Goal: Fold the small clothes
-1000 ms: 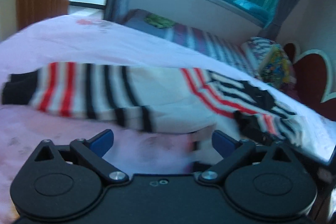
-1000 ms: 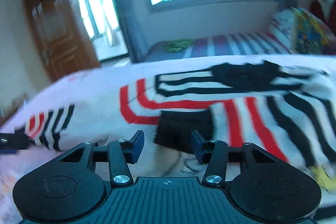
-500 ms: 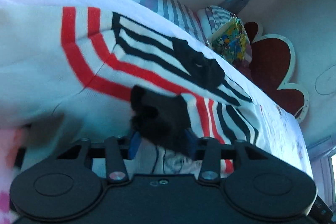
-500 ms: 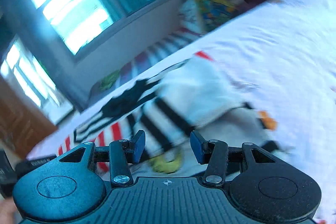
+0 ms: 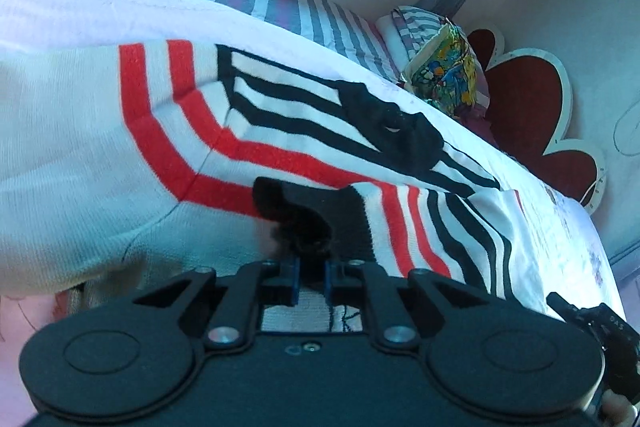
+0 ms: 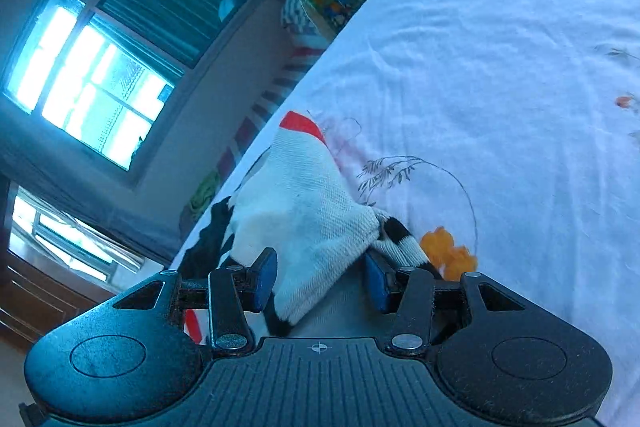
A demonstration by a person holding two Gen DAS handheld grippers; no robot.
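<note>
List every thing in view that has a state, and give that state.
left tongs: shut on the black cuff of the striped sweater.
right tongs: open, sweater fabric between the fingers.
striped sweater: lying on the bed sheet, partly lifted, not yet folded.
window: cannot tell whether shut.
</note>
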